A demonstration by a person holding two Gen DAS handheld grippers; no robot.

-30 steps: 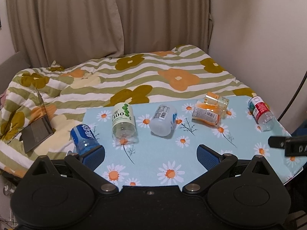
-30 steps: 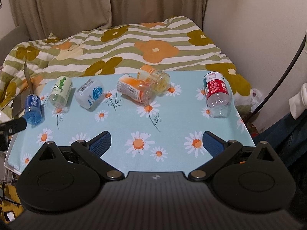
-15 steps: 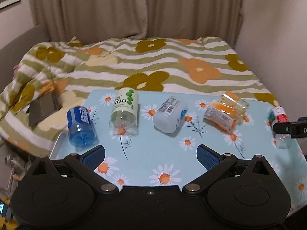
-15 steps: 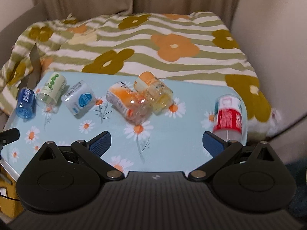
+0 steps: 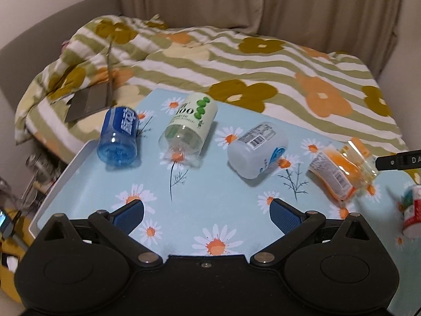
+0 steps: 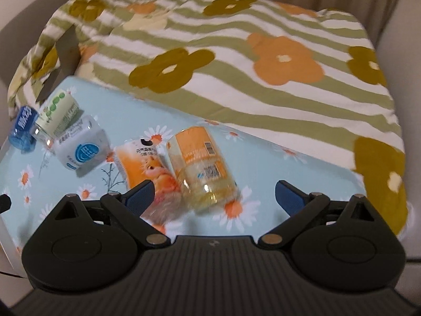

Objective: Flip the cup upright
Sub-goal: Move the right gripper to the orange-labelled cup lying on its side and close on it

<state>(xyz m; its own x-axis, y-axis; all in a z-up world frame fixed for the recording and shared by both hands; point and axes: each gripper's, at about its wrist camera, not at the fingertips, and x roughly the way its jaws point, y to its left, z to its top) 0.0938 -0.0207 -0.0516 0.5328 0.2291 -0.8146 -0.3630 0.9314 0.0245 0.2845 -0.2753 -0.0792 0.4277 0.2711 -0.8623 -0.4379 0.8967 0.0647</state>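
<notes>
Yellow-orange cup [image 6: 201, 169] lies on its side mid-worktop [image 6: 263, 155], touching orange cup [image 6: 147, 169]. Right tongs [image 6: 213, 196] spread wide, empty, lined up on it, likely for a grab. Left tongs [image 5: 206, 213] spread, empty, near the worktop's left part.

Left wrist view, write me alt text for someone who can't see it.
Open left hand-held gripper hovers over a daisy-print tabletop where cut-bottle cups lie on their sides: blue cup, green-label cup, white cup, and orange cup. A striped floral blanket covers the bed behind.
</notes>
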